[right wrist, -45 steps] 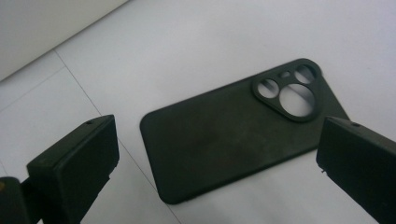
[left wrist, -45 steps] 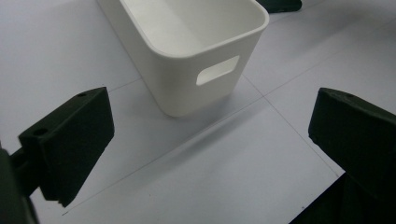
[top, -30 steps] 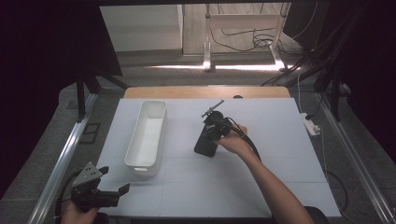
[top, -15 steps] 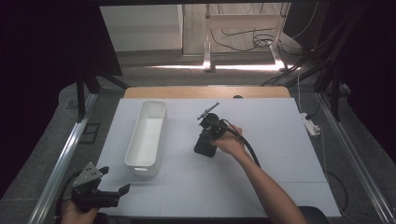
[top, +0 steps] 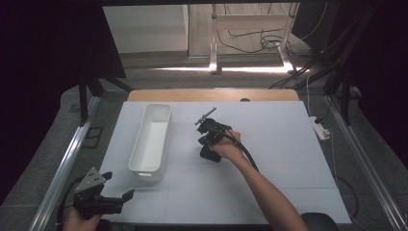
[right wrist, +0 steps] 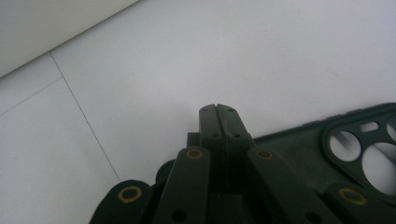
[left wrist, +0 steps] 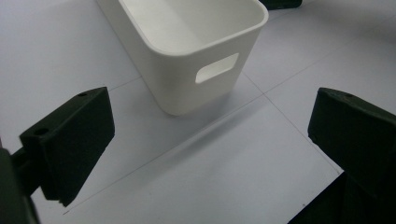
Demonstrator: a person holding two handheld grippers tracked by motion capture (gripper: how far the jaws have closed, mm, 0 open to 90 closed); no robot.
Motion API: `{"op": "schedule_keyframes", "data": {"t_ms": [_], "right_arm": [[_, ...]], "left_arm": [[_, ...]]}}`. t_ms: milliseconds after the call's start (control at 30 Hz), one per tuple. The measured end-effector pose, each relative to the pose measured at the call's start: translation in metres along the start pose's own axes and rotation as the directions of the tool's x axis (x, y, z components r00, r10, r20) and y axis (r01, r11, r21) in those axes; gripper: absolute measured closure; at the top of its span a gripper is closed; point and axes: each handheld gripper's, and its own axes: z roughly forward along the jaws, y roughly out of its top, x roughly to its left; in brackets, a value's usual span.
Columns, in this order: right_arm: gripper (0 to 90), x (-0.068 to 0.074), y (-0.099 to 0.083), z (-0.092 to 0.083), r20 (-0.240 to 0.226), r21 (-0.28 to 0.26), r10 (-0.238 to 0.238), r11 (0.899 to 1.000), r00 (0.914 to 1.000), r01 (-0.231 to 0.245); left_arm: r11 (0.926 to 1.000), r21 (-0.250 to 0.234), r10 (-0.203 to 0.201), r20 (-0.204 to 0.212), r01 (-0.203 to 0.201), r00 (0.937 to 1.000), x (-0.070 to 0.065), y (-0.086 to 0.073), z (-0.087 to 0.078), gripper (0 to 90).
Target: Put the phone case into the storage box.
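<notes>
At mid-worktop: dark phone case [right wrist: 327, 154], lying flat under right gripper [top: 210, 136], jaws pressed together, nothing pinched. Likely light, flexible; take by an edge. Left gripper [top: 103, 200], near-left corner, spread, faces white bin [left wrist: 196, 51].

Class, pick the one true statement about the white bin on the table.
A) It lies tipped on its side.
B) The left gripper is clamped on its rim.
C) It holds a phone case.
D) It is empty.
D: the white bin stands upright, its inside bare in the high view, while the left gripper hangs open short of it.
</notes>
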Motion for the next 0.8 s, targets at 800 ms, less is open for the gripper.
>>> {"op": "schedule_keyframes", "data": {"t_ms": [800], "right_arm": [[89.7, 0.005, -0.02, 0.012, -0.026, 0.042, 0.005, 0.999, 0.9996, -0.004]], "left_arm": [[1.0, 0.006, 0.003, -0.004, -0.003, 1.0, -0.001, 0.0, 0.0, 1.5]]}}
